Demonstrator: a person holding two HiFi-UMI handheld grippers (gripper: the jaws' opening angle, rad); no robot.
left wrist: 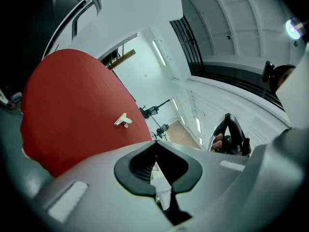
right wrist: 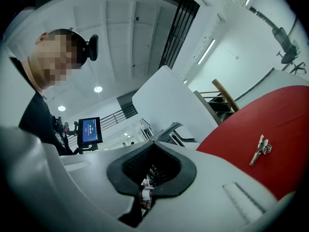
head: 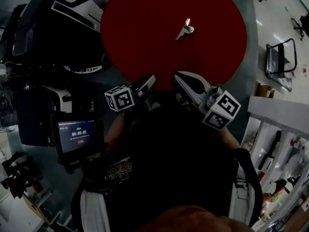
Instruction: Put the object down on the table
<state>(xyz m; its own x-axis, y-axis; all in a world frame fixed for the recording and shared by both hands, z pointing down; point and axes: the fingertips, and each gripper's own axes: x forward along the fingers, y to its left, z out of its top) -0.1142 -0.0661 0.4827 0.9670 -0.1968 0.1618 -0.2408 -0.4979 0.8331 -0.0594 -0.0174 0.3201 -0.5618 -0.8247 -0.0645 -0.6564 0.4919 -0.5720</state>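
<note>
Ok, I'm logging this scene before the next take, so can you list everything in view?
table: one, red, round, in front of the person.
small metal piece: one, pale silver, lying on the table toward its far side, apart from both grippers.
screen: one, dark with a lit timer, low at the person's left.
left gripper: one, grey, jaws shut and empty, at the table's near edge.
right gripper: one, grey, jaws shut and empty, beside the left.
marker cubes: two, black and white, one on each gripper.
</note>
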